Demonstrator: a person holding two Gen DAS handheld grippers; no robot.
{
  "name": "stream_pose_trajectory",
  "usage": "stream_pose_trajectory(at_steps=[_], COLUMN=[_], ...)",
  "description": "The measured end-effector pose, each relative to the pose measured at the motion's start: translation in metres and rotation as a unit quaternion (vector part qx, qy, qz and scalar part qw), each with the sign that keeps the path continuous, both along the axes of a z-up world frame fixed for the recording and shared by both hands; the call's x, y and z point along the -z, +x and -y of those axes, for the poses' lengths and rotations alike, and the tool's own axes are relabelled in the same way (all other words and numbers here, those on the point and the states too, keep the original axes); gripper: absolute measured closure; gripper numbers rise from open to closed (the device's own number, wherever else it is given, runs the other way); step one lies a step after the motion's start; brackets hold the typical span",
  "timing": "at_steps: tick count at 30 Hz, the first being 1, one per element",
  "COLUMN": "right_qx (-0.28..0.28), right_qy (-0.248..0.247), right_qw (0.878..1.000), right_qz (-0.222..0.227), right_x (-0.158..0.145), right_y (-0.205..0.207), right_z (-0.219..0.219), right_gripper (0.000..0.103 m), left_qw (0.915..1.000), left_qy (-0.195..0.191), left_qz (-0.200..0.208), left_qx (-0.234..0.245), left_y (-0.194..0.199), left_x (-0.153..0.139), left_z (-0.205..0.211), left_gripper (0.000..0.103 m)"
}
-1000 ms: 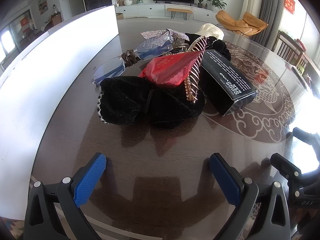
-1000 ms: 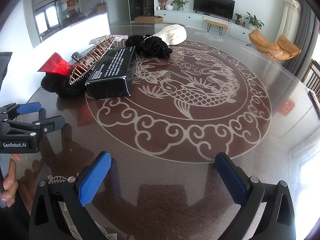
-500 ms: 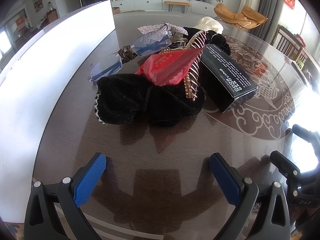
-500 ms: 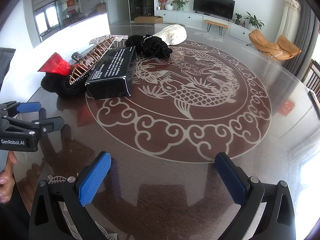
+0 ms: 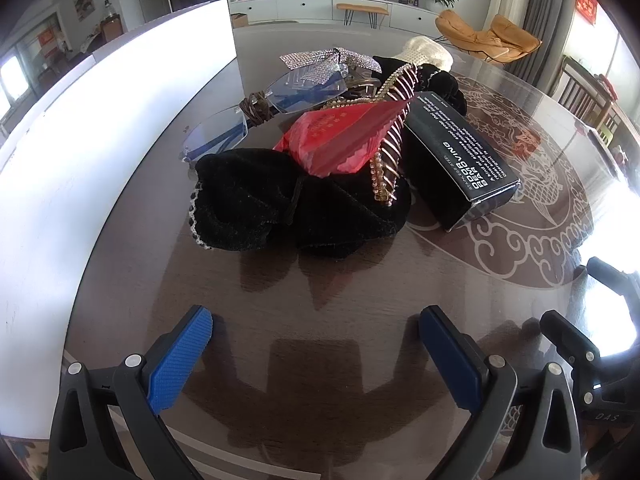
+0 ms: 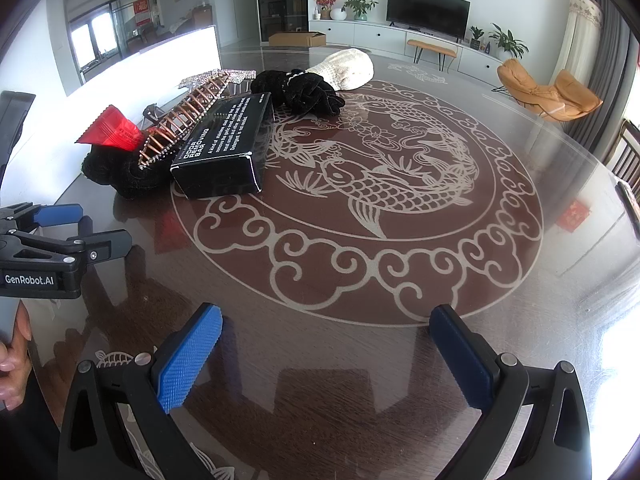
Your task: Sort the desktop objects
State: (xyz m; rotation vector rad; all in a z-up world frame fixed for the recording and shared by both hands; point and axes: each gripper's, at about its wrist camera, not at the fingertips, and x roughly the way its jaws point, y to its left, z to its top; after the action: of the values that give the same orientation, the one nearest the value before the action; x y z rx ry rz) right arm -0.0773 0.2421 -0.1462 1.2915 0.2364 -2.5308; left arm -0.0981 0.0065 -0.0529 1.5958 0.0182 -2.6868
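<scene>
A heap of small objects lies on the round dark table. A black velvet scrunchie sits nearest, with a red packet and a beaded copper hair clip on top. A black box lies to its right. Behind are rimless glasses, a rhinestone bow, another black scrunchie and a cream knitted item. My left gripper is open, a short way before the heap. My right gripper is open over bare table, right of the left gripper.
A long white panel stands along the table's left side. The table carries a pale fish-and-cloud pattern across its middle. A hand holds the left tool. Chairs and a TV cabinet stand beyond the far edge.
My left gripper has edged slightly toward the heap and tilted. The right gripper has stayed still. Both stay open.
</scene>
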Motion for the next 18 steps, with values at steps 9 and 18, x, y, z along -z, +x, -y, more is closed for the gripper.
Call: stream_pose_trajectory(at_steps=[9,18], right_qx=[0.000,0.000], right_qy=[0.000,0.000], right_qw=[1.000,1.000], right_qz=[0.000,0.000], right_x=[0.0000,0.0003], right_y=[0.0001,-0.0003], right_z=[0.0000,-0.0006], right_gripper=[0.000,0.000], left_qw=[1.0000,0.9999], left_qy=[0.000,-0.001], left_qz=[-0.008,-0.013], left_qx=[-0.003,-0.001], left_y=[-0.0001,0.0019], left_x=[0.0013,0.0019], left_z=[0.0010,0.0026], left_gripper=[0.000,0.000])
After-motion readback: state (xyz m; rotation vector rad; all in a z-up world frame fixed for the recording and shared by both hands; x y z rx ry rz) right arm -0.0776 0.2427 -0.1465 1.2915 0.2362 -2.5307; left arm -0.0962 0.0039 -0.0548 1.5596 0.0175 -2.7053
